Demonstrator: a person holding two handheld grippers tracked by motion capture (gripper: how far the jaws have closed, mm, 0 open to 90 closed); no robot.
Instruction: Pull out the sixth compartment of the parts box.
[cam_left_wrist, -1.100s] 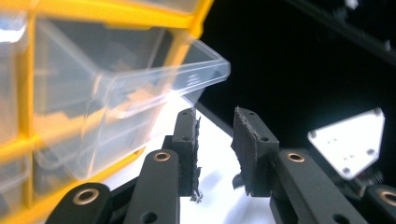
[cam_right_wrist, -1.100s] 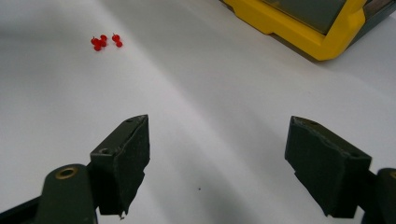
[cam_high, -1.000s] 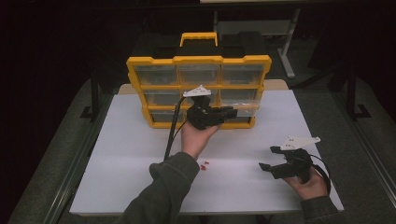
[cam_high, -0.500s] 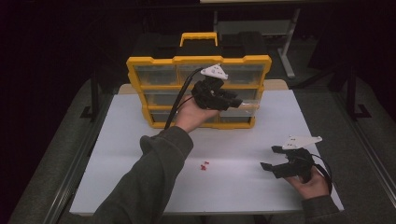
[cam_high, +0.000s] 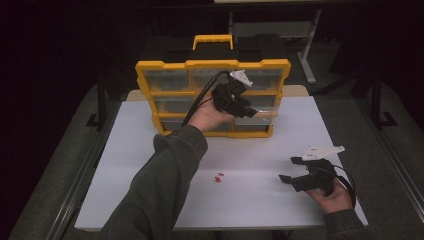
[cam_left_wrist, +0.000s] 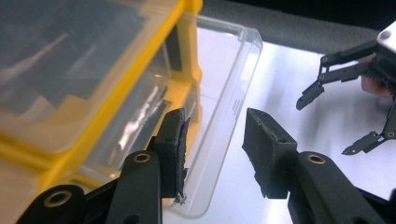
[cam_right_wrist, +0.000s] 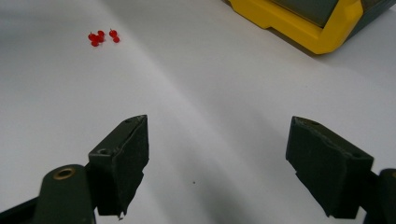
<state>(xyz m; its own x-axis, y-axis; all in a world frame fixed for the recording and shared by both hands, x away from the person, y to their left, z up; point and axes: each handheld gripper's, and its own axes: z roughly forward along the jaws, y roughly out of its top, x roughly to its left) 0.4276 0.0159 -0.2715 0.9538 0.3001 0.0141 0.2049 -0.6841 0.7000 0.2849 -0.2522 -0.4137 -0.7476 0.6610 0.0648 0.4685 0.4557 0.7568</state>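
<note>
The left arm stretches fwd across the tabletop (cam_high: 150, 150), sleeve up to the wrist, and holds the left tool (cam_left_wrist: 212, 151) at a clear drawer (cam_left_wrist: 224, 93) pulled partway out of the yellow organizer (cam_high: 212, 65). Its jaws have just been opening, drawer front edge between them, pads not pressing. Right tool (cam_right_wrist: 217, 163) rests low near the tabletop's front right, jaws wide apart, w/ red pins (cam_right_wrist: 100, 37) ahead.

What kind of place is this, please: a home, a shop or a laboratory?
Probably a laboratory or test bench. A white table stands in a dark room and bears a yellow drawer organizer and some red pushpins, while a person works with hand-held grippers.
</note>
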